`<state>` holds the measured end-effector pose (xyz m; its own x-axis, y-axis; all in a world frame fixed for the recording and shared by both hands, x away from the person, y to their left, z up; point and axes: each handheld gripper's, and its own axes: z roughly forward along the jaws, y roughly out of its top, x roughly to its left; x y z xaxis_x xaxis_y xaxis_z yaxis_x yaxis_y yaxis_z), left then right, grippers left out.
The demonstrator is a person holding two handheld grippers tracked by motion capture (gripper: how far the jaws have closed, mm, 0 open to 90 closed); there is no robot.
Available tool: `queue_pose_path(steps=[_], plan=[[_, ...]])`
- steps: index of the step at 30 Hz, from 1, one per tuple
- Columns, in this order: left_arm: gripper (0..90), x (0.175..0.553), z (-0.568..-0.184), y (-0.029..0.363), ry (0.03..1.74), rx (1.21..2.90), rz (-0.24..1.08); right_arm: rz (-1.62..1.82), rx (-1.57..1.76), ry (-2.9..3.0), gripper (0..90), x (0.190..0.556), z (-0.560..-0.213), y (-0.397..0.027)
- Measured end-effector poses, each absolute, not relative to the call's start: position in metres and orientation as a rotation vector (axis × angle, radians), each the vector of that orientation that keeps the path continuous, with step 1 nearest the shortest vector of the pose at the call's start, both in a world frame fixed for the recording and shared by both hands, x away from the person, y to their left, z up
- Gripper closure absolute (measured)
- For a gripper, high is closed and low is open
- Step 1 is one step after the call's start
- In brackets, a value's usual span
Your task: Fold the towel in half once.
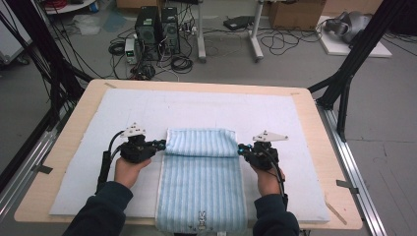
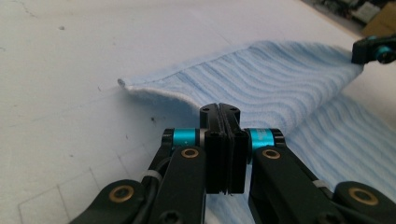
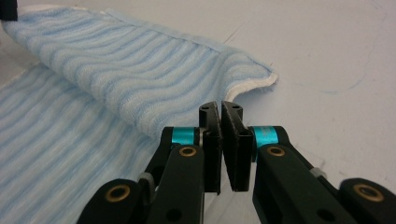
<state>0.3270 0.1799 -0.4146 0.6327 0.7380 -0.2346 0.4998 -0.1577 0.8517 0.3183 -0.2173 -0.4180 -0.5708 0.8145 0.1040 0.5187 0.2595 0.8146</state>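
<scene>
Pale blue towel (image 1: 202,182), ribbed terry with wavy stripes and a white hemmed edge, small rabbit mark near the front hem. Lying lengthwise on a white felt-like mat (image 1: 290,118) covering the pale wooden desk (image 1: 319,147); far end folded back toward the person into a soft rolled flap. Left tool (image 1: 161,145) at the fold's left edge, jaws pressed together, towel just beyond the tips. Right tool (image 1: 241,148) at the fold's right edge, jaws nearly together, nothing between them.
</scene>
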Motion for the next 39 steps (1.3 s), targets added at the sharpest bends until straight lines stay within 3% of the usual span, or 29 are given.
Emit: queue_pose_path(steps=[11, 21, 22, 24, 28, 34, 39], plan=[[88.3, 0.297, -0.429, 0.186, 0.975, 1.844, 0.266, 1.232, 1.17, 2.214, 85.9, 0.278, -0.423, -0.218], [87.5, 0.279, -0.442, 0.186, 0.955, 1.872, 0.236, 1.245, 1.198, 2.22, 84.1, 0.263, -0.429, -0.225], [82.7, 0.28, -0.443, 0.185, 0.977, 1.873, 0.251, 1.244, 1.204, 2.218, 81.9, 0.264, -0.43, -0.225], [59.0, 0.283, -0.443, 0.186, 1.023, 1.846, 0.271, 1.245, 1.21, 2.208, 76.6, 0.268, -0.43, -0.224], [43.4, 0.294, -0.439, 0.195, 1.057, 1.754, 0.299, 1.247, 1.226, 2.168, 63.6, 0.277, -0.424, -0.22], [42.0, 0.318, -0.433, 0.211, 1.097, 1.683, 0.32, 1.214, 1.243, 2.143, 50.2, 0.302, -0.412, -0.218], [44.0, 0.337, -0.427, 0.21, 1.089, 1.681, 0.316, 1.185, 1.252, 2.136, 49.4, 0.322, -0.407, -0.217]])
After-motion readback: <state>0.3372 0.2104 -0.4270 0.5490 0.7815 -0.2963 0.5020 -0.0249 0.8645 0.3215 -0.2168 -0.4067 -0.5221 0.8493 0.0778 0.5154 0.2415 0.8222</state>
